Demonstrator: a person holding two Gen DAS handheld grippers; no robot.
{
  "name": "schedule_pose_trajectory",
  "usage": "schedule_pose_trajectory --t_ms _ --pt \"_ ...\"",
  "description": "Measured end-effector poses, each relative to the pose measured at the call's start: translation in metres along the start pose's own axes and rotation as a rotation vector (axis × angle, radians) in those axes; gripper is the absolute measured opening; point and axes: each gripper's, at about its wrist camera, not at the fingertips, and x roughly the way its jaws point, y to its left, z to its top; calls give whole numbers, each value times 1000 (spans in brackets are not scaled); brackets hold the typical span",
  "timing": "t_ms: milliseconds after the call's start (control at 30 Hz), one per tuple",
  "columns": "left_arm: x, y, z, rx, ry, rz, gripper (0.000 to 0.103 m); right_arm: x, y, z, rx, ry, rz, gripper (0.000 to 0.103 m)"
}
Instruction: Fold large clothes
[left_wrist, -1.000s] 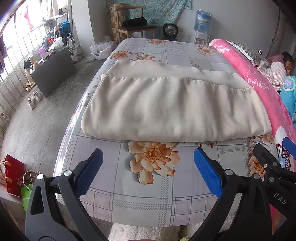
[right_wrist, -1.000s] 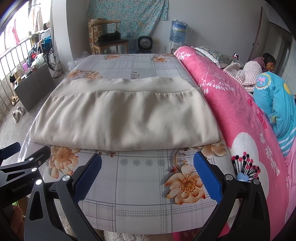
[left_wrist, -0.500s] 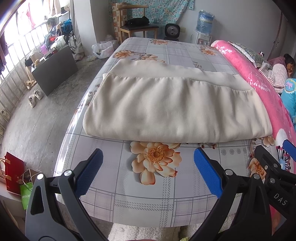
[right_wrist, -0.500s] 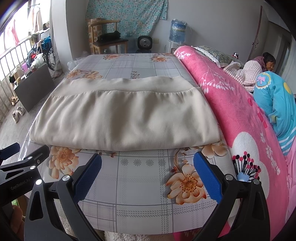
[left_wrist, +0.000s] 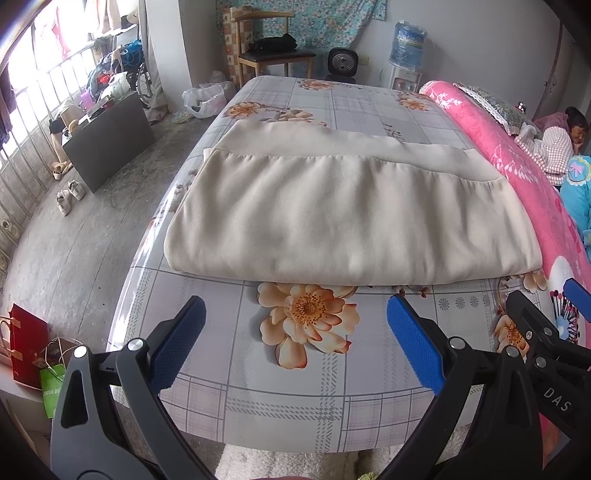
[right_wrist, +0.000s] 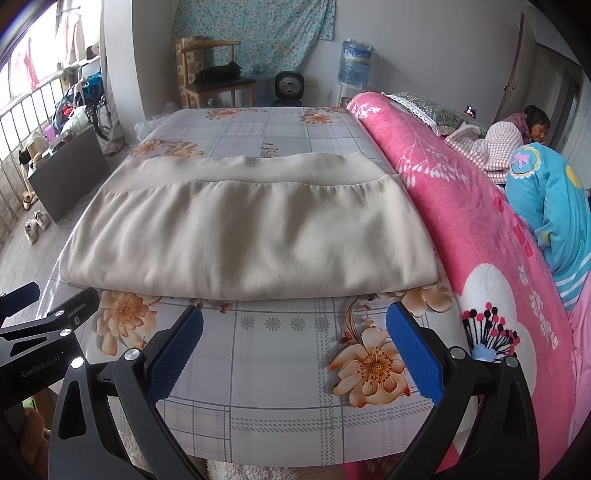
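The bed (left_wrist: 280, 398), under a slick, flower-printed cover, carries the beige garment (left_wrist: 347, 221), which lies across its middle, already doubled over, with its rounded fold facing the near edge and a lower layer showing as a strip along the far side. Along the bed's right edge the pink blanket (right_wrist: 480, 236) rises right beside the garment's right end, and that looks like the main risk: a lift of that end may catch on the blanket and bunch the layers. The glossy cover is another, since a pull from one end alone could make the whole stack slide or skew toward the left edge instead of folding; a shallow pinch might also take only the top layer and open the fold. The left gripper (left_wrist: 295, 339) hangs over the near edge, jaws spread wide, holding and touching nothing. The right gripper (right_wrist: 295, 343) is beside it, jaws equally wide, also empty and short of the fold.
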Motion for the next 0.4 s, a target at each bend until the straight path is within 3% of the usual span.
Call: schedule_pose_trajectory --t_ms 400 --pt "-5 -2 -4 -9 -2 4 95 0 -3 -3 9 0 4 97"
